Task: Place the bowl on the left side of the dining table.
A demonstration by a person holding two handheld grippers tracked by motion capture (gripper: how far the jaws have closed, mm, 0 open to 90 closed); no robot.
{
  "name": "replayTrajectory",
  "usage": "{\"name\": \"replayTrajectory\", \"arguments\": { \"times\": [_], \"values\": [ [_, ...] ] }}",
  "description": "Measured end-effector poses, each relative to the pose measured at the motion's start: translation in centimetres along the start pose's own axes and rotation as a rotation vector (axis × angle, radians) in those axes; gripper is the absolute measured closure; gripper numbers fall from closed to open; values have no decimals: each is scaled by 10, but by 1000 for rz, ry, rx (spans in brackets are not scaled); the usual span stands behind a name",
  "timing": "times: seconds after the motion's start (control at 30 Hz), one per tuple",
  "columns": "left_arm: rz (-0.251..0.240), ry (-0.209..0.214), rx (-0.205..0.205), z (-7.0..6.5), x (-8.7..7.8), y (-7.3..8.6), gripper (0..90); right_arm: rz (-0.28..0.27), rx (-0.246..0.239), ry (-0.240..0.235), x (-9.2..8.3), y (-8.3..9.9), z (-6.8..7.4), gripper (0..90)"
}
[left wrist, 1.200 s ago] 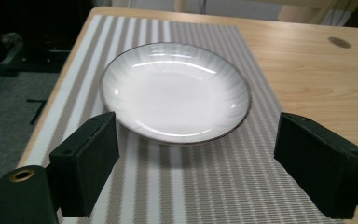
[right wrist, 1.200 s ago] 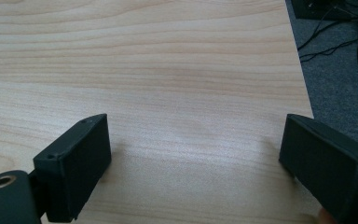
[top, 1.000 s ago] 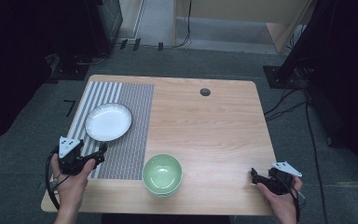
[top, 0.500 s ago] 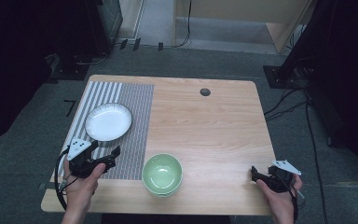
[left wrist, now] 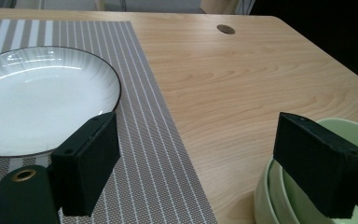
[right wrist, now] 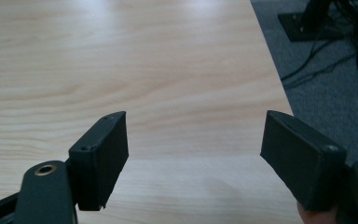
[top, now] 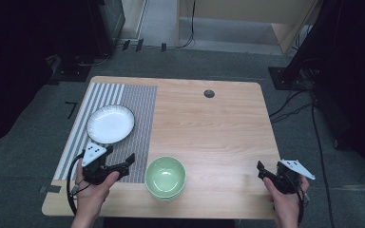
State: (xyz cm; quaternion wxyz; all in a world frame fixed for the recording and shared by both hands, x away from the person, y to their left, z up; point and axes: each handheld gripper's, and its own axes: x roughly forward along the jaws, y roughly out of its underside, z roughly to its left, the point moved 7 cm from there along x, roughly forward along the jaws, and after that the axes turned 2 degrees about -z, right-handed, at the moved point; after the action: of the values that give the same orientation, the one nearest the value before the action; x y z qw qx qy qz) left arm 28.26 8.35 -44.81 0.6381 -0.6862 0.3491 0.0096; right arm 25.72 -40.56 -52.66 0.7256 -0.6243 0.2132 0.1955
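Green bowl (top: 165, 176) sits near the desk's front edge, left of centre, just off the striped mat's (top: 138, 104) right edge; looks like two bowls nested in the left gripper view. Left gripper (top: 129, 160) hovers over the mat's front right corner, just left of the bowl, jaws spread, nothing between them, one jaw over the bowl rim. White plate (top: 110, 123) lies on the mat behind it. Right gripper (top: 259, 167) at the desk's front right corner, jaws apart and empty, just been closing a bit. Small dark hole (top: 209, 93) near the back edge.
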Motion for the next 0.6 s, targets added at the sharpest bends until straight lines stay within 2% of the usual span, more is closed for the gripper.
{"name": "replayTrajectory", "arguments": {
  "times": [0.17, 0.23, 0.3, 0.4, 0.47, 0.6],
  "values": [
    [7, 18, 8, -7, 1, 1, 144, -36, -34, -53, -9, -13, 28, 251],
    [12, 26, 16, -10, 1, 2, 180, -36, -47, -78, -12, -16, 40, 261],
    [11, 36, 15, -13, 1, 2, 244, -31, -40, -95, -15, -19, 49, 286],
    [14, 49, 19, -18, 2, 3, 245, -35, -5, -147, -20, -23, 61, 330],
    [16, 53, 22, -20, 3, 3, 248, -43, -19, -153, -24, -26, 69, 349],
    [15, 60, 27, -24, 3, 4, 251, -50, -30, -192, -30, -31, 86, 372]
  ]
}}
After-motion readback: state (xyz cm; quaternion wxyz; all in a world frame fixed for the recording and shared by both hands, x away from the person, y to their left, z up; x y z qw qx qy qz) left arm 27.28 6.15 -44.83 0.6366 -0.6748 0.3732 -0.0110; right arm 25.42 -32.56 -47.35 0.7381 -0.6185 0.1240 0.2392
